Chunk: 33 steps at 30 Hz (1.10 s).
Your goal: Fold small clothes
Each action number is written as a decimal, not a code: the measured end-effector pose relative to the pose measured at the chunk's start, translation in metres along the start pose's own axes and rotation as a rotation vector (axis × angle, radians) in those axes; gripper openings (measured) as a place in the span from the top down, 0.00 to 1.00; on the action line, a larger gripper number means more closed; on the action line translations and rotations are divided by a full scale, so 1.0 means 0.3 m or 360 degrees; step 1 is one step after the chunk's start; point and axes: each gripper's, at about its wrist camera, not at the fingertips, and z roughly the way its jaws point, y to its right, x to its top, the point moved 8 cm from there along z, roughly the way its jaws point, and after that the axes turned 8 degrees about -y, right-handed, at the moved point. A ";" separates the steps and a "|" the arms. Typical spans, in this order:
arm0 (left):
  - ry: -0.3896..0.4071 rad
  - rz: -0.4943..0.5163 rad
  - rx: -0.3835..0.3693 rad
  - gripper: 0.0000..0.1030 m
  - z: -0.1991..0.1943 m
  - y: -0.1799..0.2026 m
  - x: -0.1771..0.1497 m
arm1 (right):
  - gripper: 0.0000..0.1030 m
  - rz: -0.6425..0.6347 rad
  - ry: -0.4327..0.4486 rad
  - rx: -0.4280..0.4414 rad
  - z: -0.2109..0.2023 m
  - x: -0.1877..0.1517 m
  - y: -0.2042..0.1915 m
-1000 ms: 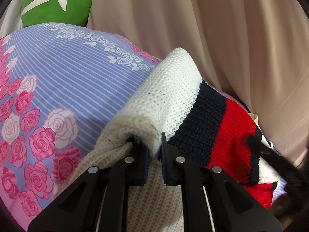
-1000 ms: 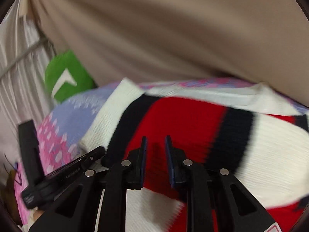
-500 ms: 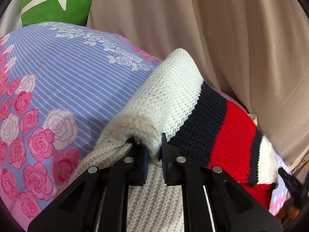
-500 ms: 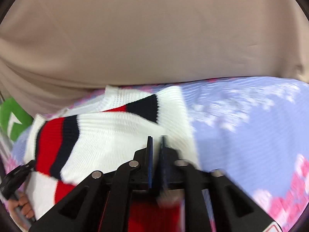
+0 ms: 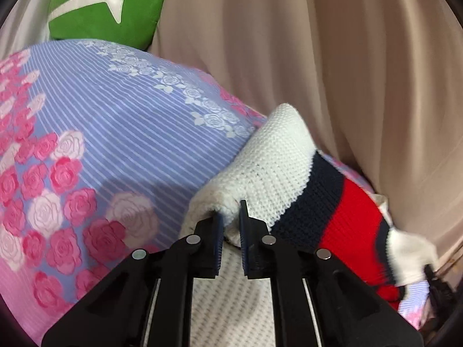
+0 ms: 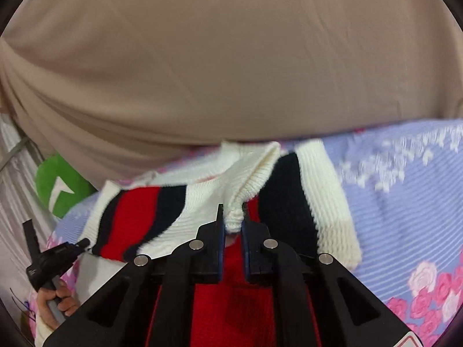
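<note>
A knit sweater (image 5: 289,173) in white, navy and red stripes lies on a bed. My left gripper (image 5: 231,219) pinches a rolled white edge of it, and its jaws are closing tight on the knit. In the right wrist view the sweater (image 6: 185,202) spreads to the left. My right gripper (image 6: 233,217) has a bunched white fold between its pads, and its jaws are closing on it. The left gripper (image 6: 55,257) also shows at the far left of that view, held by a hand (image 6: 58,303).
The bedsheet (image 5: 115,130) is lilac striped with pink roses and continues to the right (image 6: 405,188). A green cushion (image 5: 95,8) sits at the bed's head. Beige curtain (image 6: 231,57) hangs close behind the sweater.
My right gripper swung across the sweater from its red middle to the right edge and closed on a white fold. The left gripper kept its grip on the white edge.
</note>
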 end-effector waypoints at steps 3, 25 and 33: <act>-0.0018 0.0021 0.0030 0.91 0.041 -0.007 -0.013 | 0.93 0.0011 -0.0224 -0.0148 0.175 -0.091 0.095; -0.0203 0.0357 0.0003 0.33 -0.399 -0.210 -0.328 | 0.52 -0.0046 -0.0329 -0.0124 -0.451 -0.695 0.146; -0.0424 0.0172 -0.0258 0.33 -0.552 -0.324 -0.629 | 0.45 0.0126 -0.0399 0.0097 -0.600 -1.018 0.081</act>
